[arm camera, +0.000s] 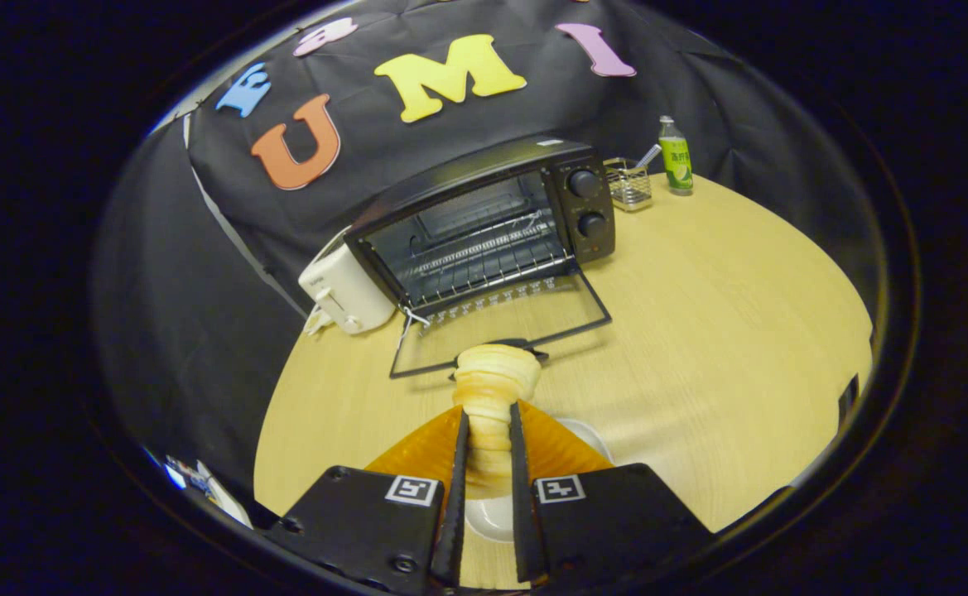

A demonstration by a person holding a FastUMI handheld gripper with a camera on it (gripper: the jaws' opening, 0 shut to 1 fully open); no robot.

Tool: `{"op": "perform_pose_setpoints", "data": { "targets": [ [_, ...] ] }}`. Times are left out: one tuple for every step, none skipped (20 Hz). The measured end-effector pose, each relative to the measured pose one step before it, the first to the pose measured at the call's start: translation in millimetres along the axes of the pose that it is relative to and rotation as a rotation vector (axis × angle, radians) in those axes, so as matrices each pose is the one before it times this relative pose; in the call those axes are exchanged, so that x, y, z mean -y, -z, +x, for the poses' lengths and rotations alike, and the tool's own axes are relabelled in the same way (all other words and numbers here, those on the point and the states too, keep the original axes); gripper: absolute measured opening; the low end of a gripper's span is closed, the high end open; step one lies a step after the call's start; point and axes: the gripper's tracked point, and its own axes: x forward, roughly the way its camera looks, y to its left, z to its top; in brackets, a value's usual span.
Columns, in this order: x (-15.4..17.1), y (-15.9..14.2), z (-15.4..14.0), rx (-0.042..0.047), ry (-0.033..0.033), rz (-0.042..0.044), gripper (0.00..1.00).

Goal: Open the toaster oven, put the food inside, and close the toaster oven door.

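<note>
Between pinching fingers, pastry; oven open.

Toaster, wire basket, bottle

One toaster oven, one toaster, one bottle.

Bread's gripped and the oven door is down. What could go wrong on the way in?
1. The bread sticks out well past the fingertips of the gripper, so it may sag or slip.
2. The lowered door and its handle lie just ahead; coming in low could bump them.
3. The rack may snag the bread's tip.
</note>
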Motion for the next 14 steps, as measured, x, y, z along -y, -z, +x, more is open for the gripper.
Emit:
{"op": "perform_pose_setpoints", "data": {
  "targets": [
    [-4.44, -12.71, 5.18, 0.01679, -0.00877, 0.00994, 0.3],
    [-4.74, -12.01, 6.98, 0.01538, -0.00995, 0.01556, 0.3],
    [-3.35, -10.49, 8.06, 0.01015, -0.00669, 0.01953, 0.3],
    [-2.46, -9.59, 9.79, 0.0068, -0.00635, 0.02076, 0.3],
    [-1.4, -8.44, 11.4, 0.00422, -0.00105, 0.02011, 0.3],
    [0.74, -6.78, 10.96, 0.00481, 0.0044, 0.01734, 0.3],
    [1.92, -10.02, 14.98, 0.0129, 0.00959, 0.01108, 0.3],
    [1.36, -6.9, 11.91, 0.01205, 0.00779, 0.00869, 0.3],
    [0.27, -7.38, 13.11, 0.0102, 0.00276, 0.01513, 0.3],
    [-0.4, -5.73, 12.58, 0.00965, 0.00357, 0.01713, 0.3],
    [1.39, -7.23, 13.93, 0.01335, 0.00932, 0.01331, 0.3],
    [2.32, -5.85, 11.44, 0.0124, 0.0144, 0.00509, 0.3],
    [1.13, -6.31, 12.63, 0.01167, 0.01186, 0.00461, 0.3],
    [-0.67, -4.98, 10.69, 0.01229, 0.00894, 0.00892, 0.3]
  ]
}}
